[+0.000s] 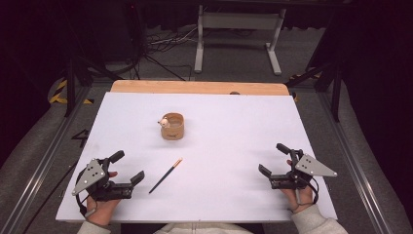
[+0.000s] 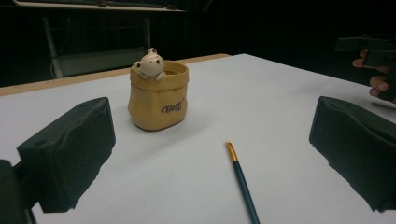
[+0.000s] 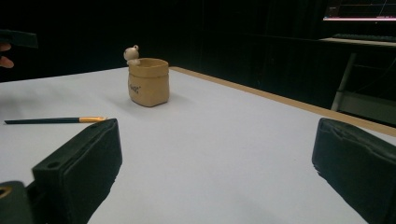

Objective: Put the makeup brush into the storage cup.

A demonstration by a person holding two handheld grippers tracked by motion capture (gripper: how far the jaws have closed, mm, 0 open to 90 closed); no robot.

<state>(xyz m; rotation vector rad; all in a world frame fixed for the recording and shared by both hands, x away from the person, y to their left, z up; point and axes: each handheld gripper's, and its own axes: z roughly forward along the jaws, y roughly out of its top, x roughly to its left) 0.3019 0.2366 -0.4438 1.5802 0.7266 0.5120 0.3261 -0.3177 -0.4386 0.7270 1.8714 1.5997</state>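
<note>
The high view looks forward and down over the whole table from above — both gripper views sit low near its surface, sharing the pot and brush.

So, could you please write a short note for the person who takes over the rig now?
Left gripper: open, holds nothing, low over the table near the brush.
Right gripper: open, holds nothing, at the table's right side.
Brush: flat on the table, tip toward the pot.
Pot: upright mid-table, bear figure on its rim.
Done: nothing visible.
Left: probably lift the brush and stand it in the pot.
</note>
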